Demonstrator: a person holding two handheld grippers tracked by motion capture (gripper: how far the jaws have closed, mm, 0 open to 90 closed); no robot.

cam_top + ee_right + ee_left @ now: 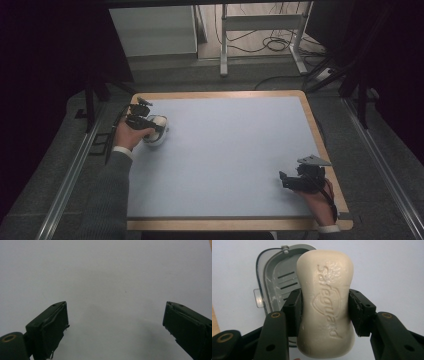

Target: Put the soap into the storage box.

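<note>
Tongs first, from the high view: the left tongs [150,125] are sitting near the far left corner of the tabletop [225,150], held in the person's left hand [131,134], and are gripping a pale soap [159,121] over a small white dish [156,139]. A grey sleeve [107,200] is coming in from the bottom left. The right tongs [292,181] are resting near the near right corner, well apart from the soap, held in the right hand [320,200], with a grey three-cornered plate [313,160] on top; from here I cannot tell how wide they are standing. A pale blue mat is covering the tabletop, with a wooden rim showing around it. Beyond the far edge, a white frame [260,35] and loose cables [270,45] are lying on the floor.

Turning to the left gripper view, the left tongs [325,311] are clamping the soap [325,300] by its narrowed waist, one black jaw pressing on each side. The bar is cream-coloured and is showing an embossed "Safeguard" mark running along its length. Behind and below it, a grey dish [274,275] with a slotted floor is lying on the blue surface, partly hidden by the bar; whether the soap is touching the dish is not clear.

Lastly, in the right gripper view, the right tongs [116,320] are standing wide apart with nothing between the jaws, above bare blue tabletop [105,272].
</note>
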